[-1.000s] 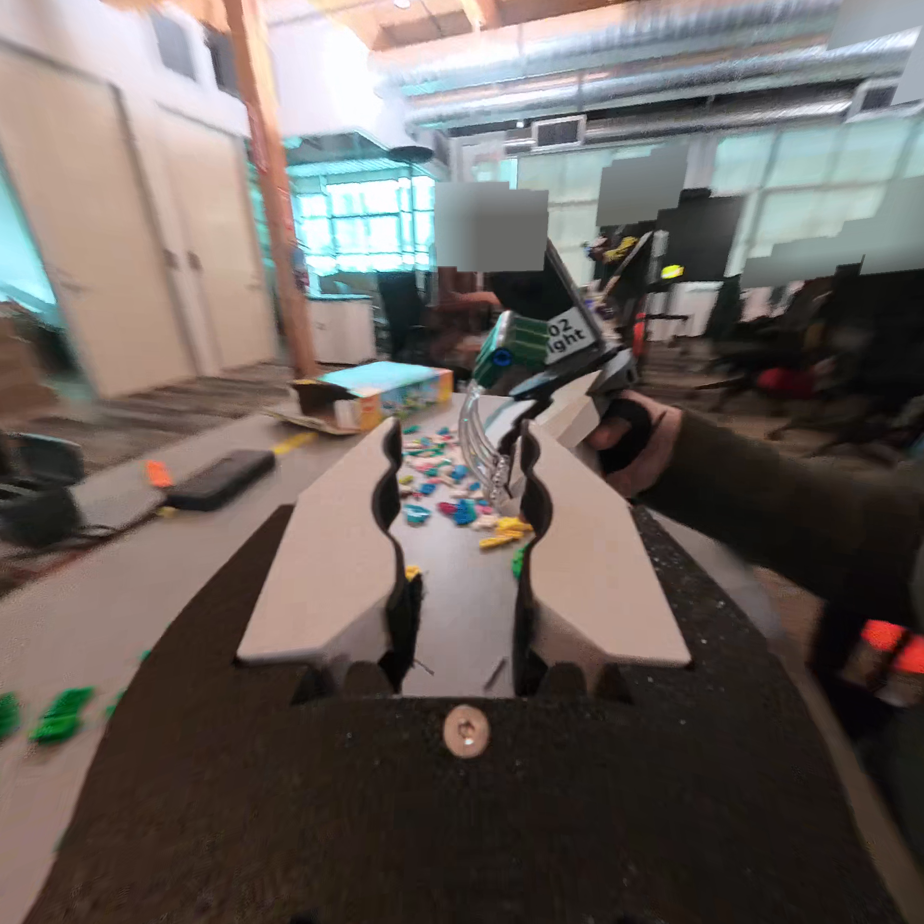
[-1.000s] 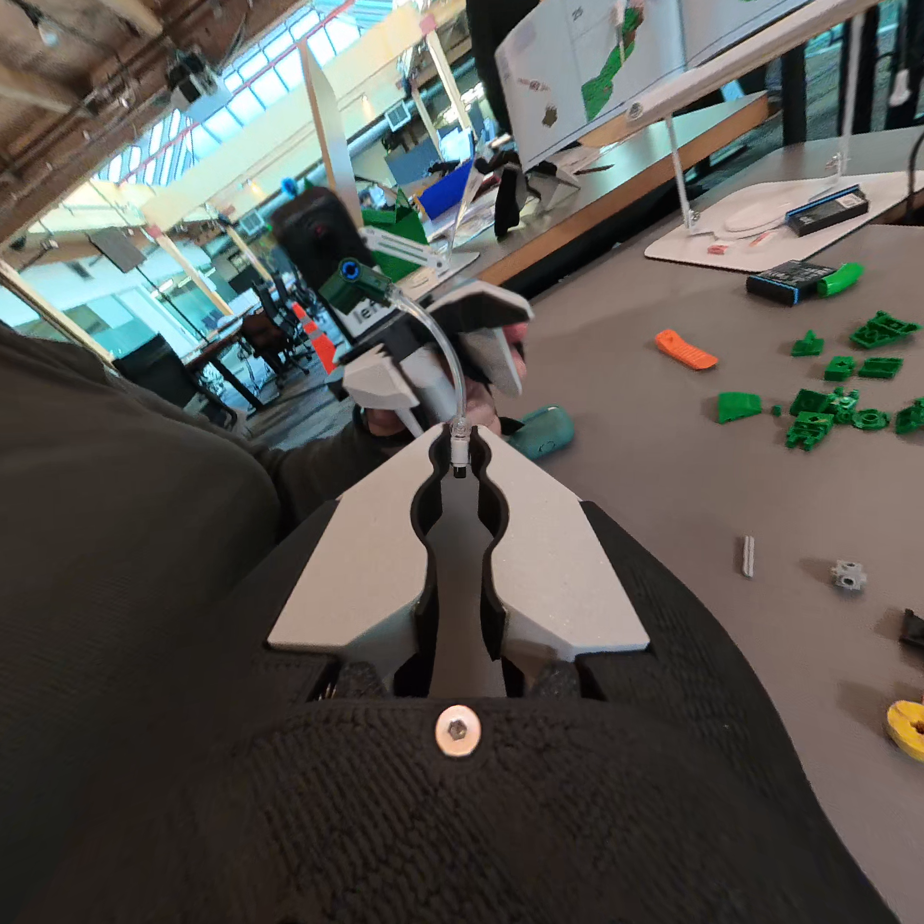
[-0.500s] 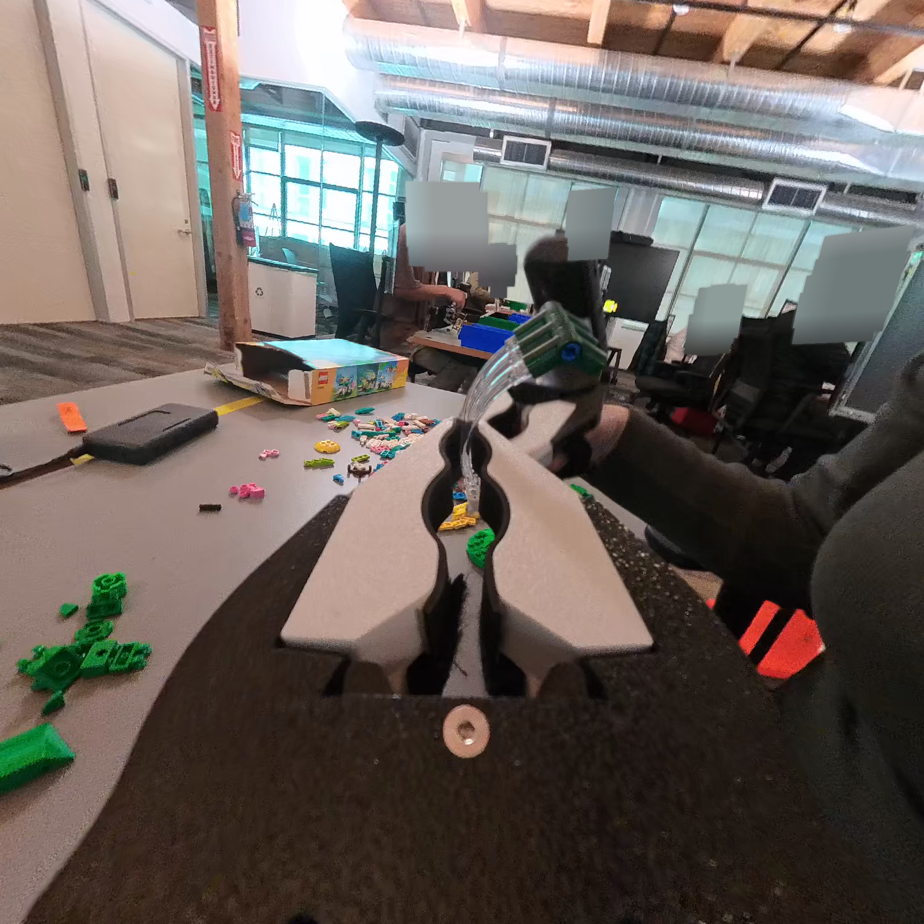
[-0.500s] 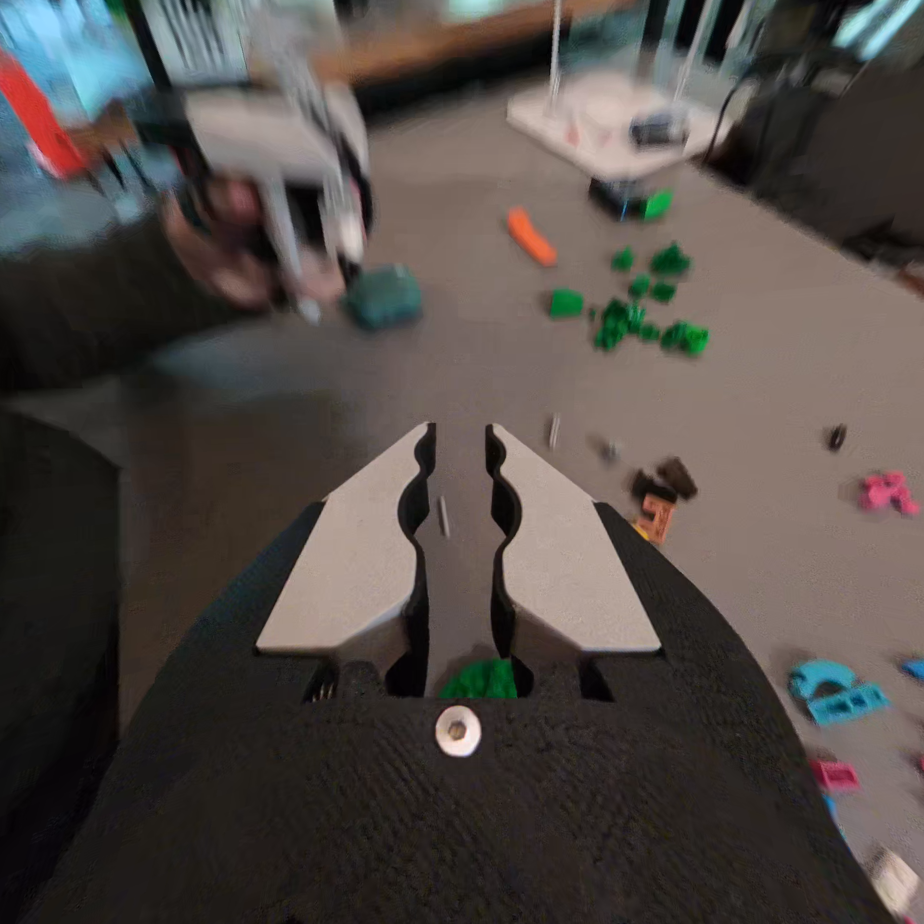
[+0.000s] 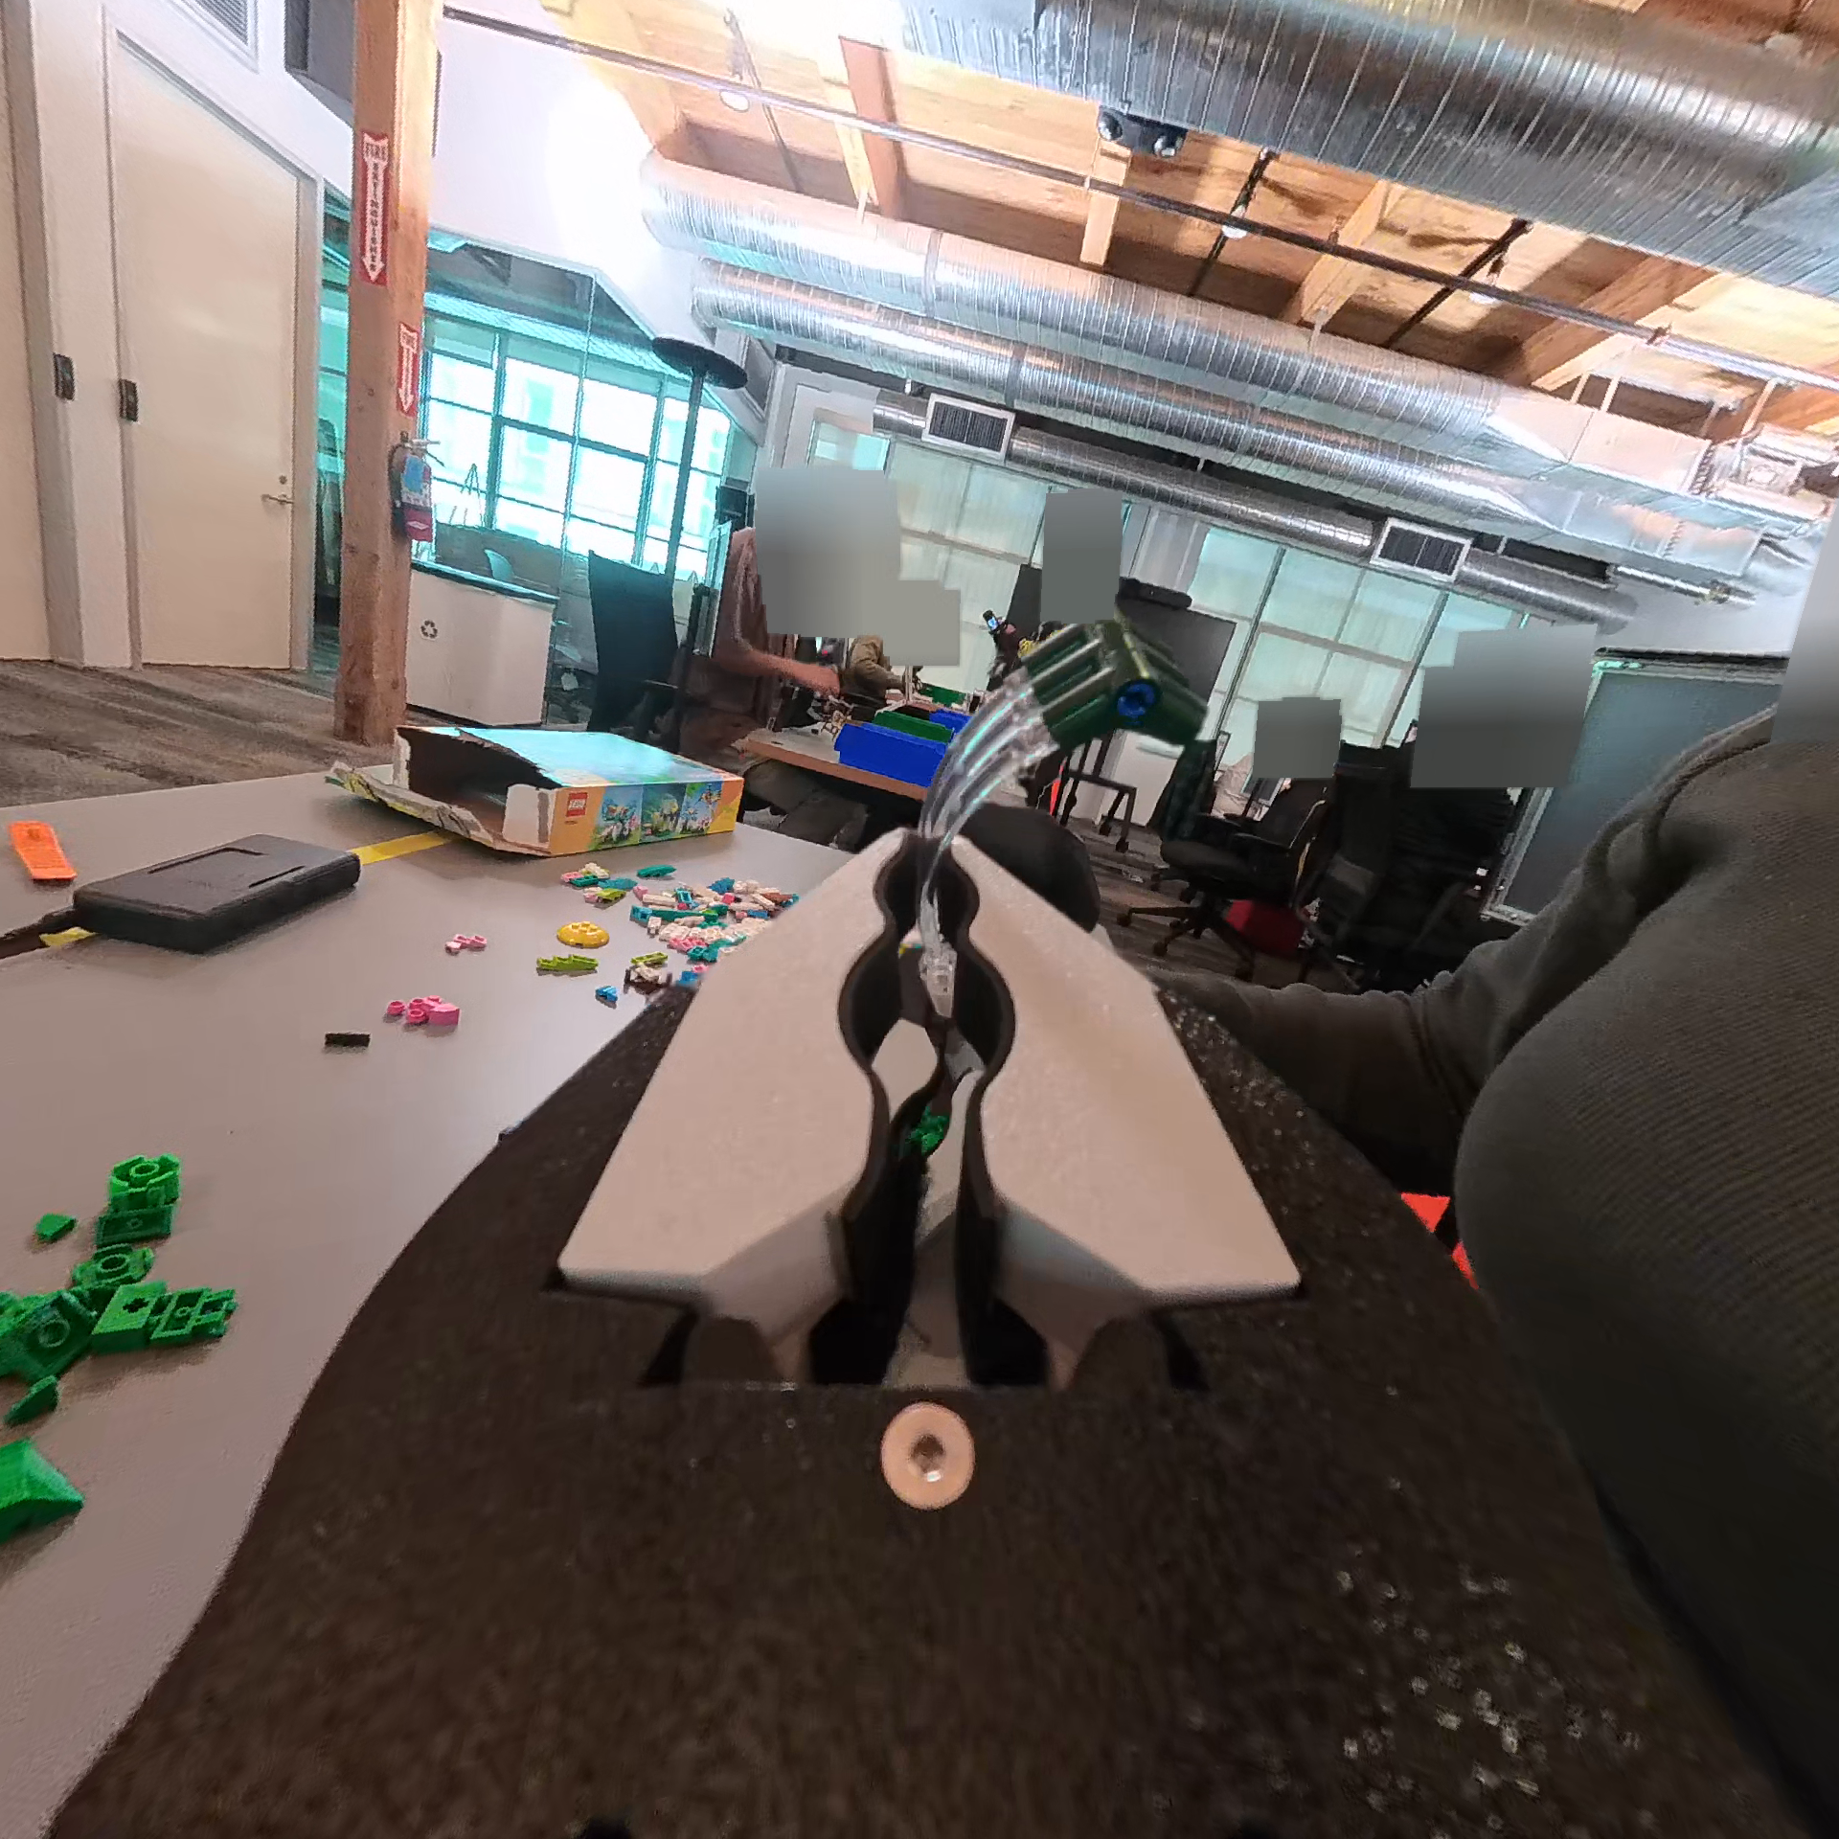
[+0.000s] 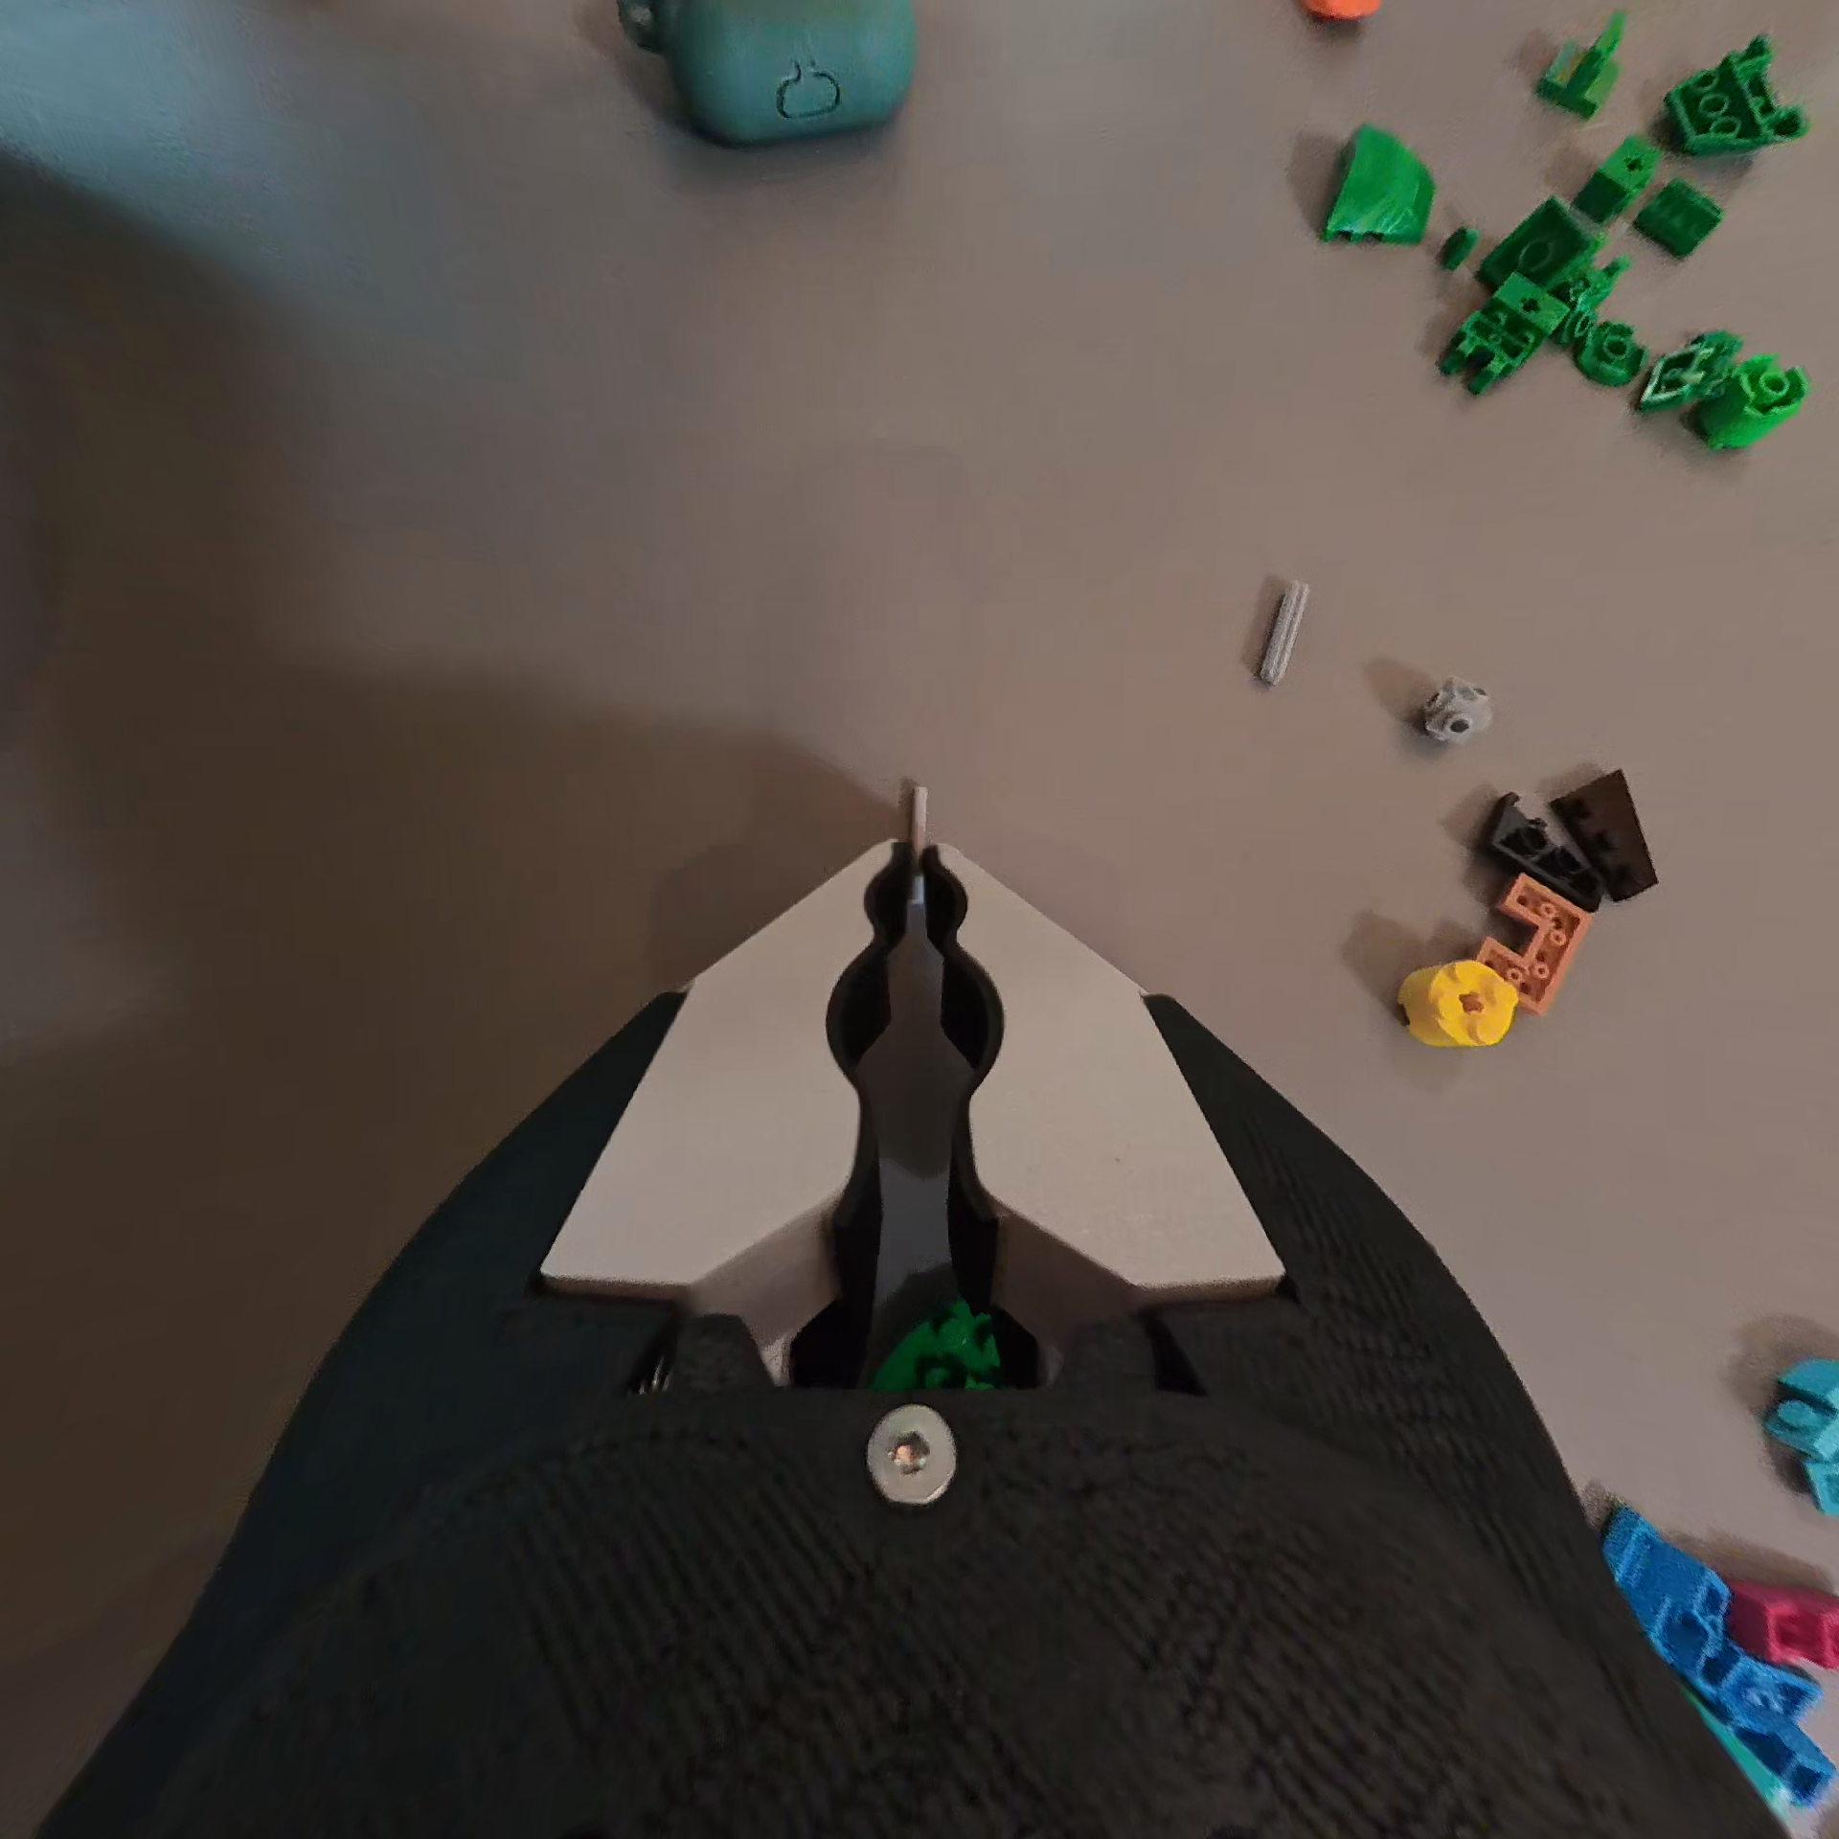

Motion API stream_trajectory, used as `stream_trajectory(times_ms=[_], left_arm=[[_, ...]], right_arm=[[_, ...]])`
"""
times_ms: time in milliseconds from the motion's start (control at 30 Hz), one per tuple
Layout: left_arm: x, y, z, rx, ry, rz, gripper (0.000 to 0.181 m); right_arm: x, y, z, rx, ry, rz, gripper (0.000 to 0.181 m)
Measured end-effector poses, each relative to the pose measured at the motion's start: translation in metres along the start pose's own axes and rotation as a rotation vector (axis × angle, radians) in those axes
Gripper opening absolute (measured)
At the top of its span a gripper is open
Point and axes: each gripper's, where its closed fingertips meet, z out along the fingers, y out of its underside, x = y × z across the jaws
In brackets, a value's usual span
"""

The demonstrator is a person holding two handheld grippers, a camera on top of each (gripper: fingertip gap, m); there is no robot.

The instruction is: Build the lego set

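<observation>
Jaws of right gripper (image 6: pixel 914 848) pinch thin ridged grey axle (image 6: pixel 915 808).

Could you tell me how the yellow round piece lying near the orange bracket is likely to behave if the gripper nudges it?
The yellow round piece looks like a short cylinder lying on its side, so it may well roll across the table. It touches the orange bracket, which could stop it that way. Being small plastic, it is probably light.

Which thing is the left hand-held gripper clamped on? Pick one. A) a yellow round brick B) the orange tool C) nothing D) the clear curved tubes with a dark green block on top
D: in the left wrist view the left hand-held gripper is shut on the clear tubes, and the green block sits at their top end.
</observation>
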Motion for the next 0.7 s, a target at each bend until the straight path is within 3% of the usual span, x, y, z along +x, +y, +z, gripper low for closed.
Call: stream_trajectory(times_ms=[67,100,167,267,400,600,700], left_arm=[[0.003,-0.008,-0.002,0.042,0.002,-0.009,0.000],[0.005,-0.014,-0.003,0.067,-0.001,-0.010,0.000],[0.010,-0.029,-0.007,0.134,-0.031,-0.021,0.000],[0.045,-0.058,-0.013,0.261,-0.018,0.041,0.000],[0.085,-0.078,-0.012,0.306,-0.043,0.278,0.000],[0.112,-0.104,-0.021,0.389,-0.092,0.444,0.000],[0.117,-0.106,-0.021,0.375,-0.103,0.451,0.000]], right_arm=[[-0.005,-0.004,-0.003,-0.042,0.023,-0.079,0.001],[-0.008,-0.020,-0.009,-0.005,0.060,-0.145,0.000],[-0.014,-0.068,-0.036,0.117,0.160,-0.259,0.000],[-0.017,-0.145,-0.096,0.259,0.438,-0.563,0.001],[-0.042,-0.214,-0.155,0.276,0.722,-1.082,0.001],[-0.084,-0.255,-0.177,0.170,0.890,-1.696,0.001],[-0.096,-0.261,-0.179,0.104,0.925,-1.869,0.001]])
